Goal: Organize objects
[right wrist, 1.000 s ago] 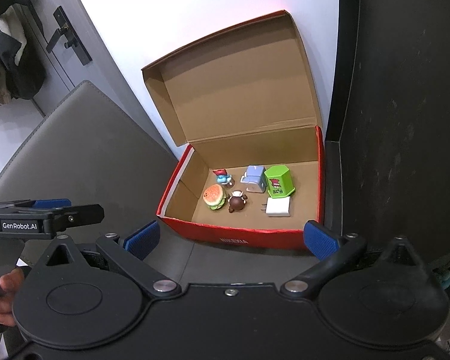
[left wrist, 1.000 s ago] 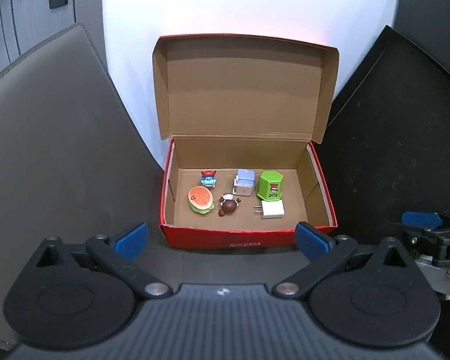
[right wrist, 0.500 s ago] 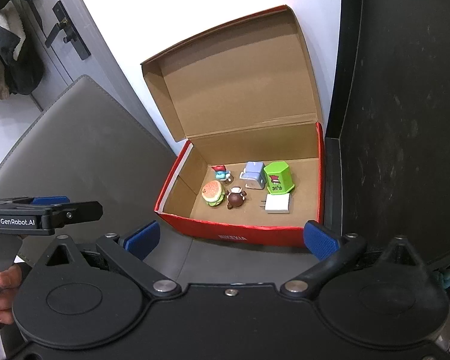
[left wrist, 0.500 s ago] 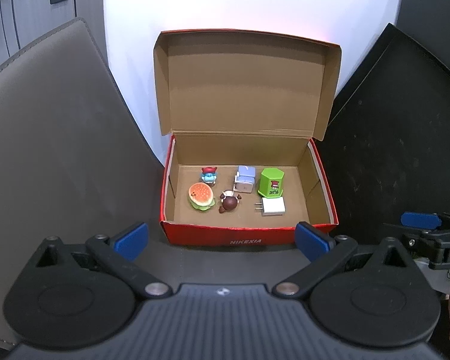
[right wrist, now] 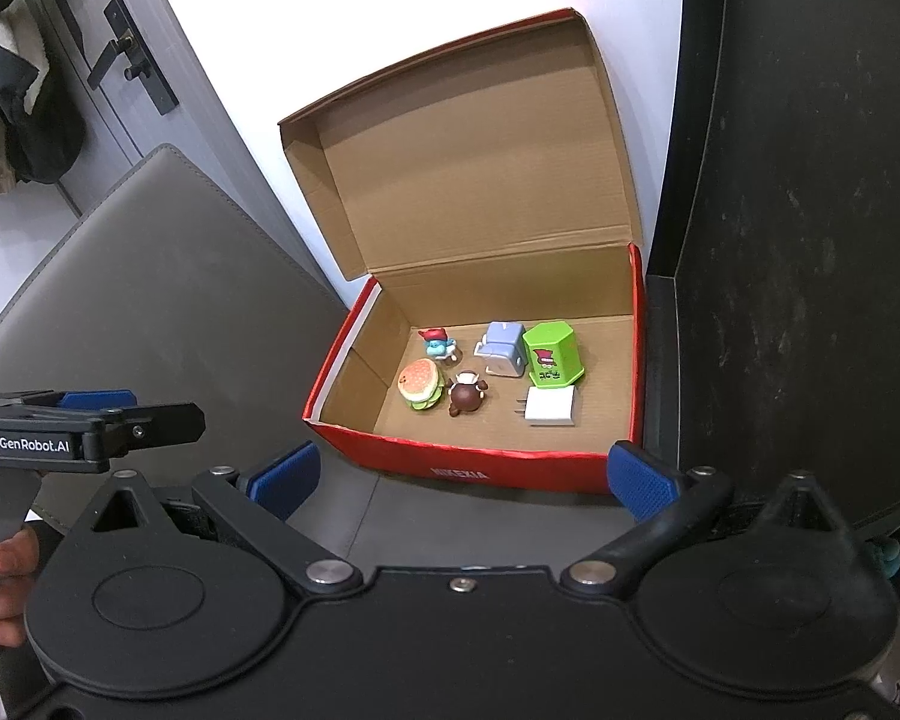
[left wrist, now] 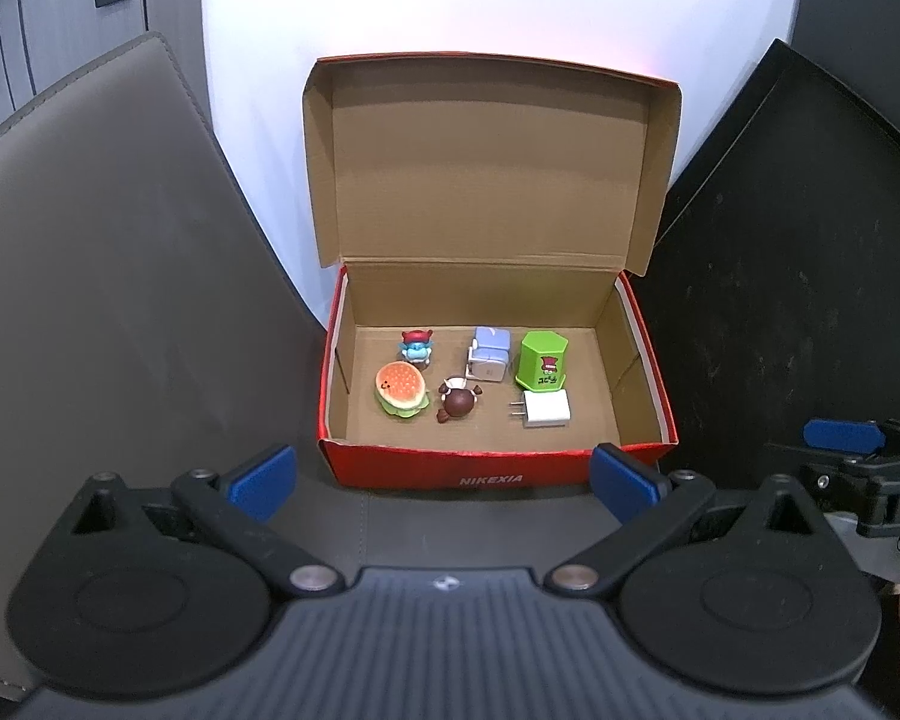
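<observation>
Red cardboard box (left wrist: 498, 468): lid up, on the grey bench (left wrist: 120, 300) against the white wall.

Change: both wrist views have drawn back slightly from the box; contents unmoved, so the sorting looks finished or paused.

Contents, six items:
- burger toy (left wrist: 401, 388)
- blue figurine (left wrist: 416, 347)
- brown figurine (left wrist: 459, 399)
- pale blue charger (left wrist: 489, 354)
- green block (left wrist: 542, 360)
- white plug (left wrist: 546, 408)

Left gripper (left wrist: 441, 471): jaws spread wide, empty.

Right gripper (right wrist: 462, 474): same, empty.
</observation>
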A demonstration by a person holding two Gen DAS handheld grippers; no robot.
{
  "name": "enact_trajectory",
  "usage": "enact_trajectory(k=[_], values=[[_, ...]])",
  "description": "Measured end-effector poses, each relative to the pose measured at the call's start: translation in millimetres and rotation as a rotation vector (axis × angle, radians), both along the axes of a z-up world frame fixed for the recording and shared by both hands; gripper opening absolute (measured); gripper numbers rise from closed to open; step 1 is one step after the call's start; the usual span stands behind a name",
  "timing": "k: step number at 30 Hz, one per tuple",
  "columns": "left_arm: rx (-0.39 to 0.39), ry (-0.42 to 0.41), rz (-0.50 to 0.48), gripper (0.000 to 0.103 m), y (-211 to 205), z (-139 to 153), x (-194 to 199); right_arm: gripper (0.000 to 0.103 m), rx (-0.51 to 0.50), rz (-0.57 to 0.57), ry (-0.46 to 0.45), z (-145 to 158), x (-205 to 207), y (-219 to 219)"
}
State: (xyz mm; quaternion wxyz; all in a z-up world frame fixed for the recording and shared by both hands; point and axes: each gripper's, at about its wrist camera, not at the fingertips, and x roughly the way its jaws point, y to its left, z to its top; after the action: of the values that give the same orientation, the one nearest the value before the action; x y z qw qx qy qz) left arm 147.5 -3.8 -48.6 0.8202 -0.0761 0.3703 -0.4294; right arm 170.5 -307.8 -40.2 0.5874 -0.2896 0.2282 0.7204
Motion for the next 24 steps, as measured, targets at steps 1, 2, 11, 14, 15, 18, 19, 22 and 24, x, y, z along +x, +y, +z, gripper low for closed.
enact_trajectory(k=[1, 2, 11, 14, 15, 18, 19, 22, 24], values=[[0.000, 0.000, 0.000, 0.103, 0.1, 0.1, -0.2, 0.103, 0.000, -0.003, -0.001, -0.3, 0.1, 0.2], [0.001, -0.001, 0.000, 0.103, -0.1, 0.4, -0.4, 0.103, -0.001, -0.005, -0.001, -0.3, 0.6, 0.2], [0.005, -0.004, -0.001, 0.103, -0.7, 0.0, -1.3, 0.103, 0.001, -0.003, -0.008, -0.4, 0.4, -1.7], [0.005, -0.007, 0.007, 0.103, -0.5, 1.2, -1.1, 0.103, 0.003, -0.002, -0.008, -0.3, 0.2, -1.6], [0.004, -0.008, 0.009, 0.103, -0.3, 1.8, -1.0, 0.103, 0.003, -0.002, -0.007, -0.5, 0.2, -1.5], [0.005, -0.021, 0.010, 0.103, 0.0, 4.0, -1.9, 0.103, 0.004, -0.006, -0.008, -1.2, 0.7, -1.0], [0.005, -0.023, 0.011, 0.103, -0.2, 4.3, -2.1, 0.103, 0.004, -0.007, -0.008, -1.5, 0.9, -1.1], [0.004, -0.020, 0.012, 0.103, -0.5, 3.4, -1.7, 0.103, 0.004, -0.010, -0.010, -1.5, 1.0, -1.3], [0.010, -0.019, 0.012, 0.103, -1.5, 3.0, -1.8, 0.103, 0.003, -0.011, -0.013, -1.7, 0.6, -1.3]])
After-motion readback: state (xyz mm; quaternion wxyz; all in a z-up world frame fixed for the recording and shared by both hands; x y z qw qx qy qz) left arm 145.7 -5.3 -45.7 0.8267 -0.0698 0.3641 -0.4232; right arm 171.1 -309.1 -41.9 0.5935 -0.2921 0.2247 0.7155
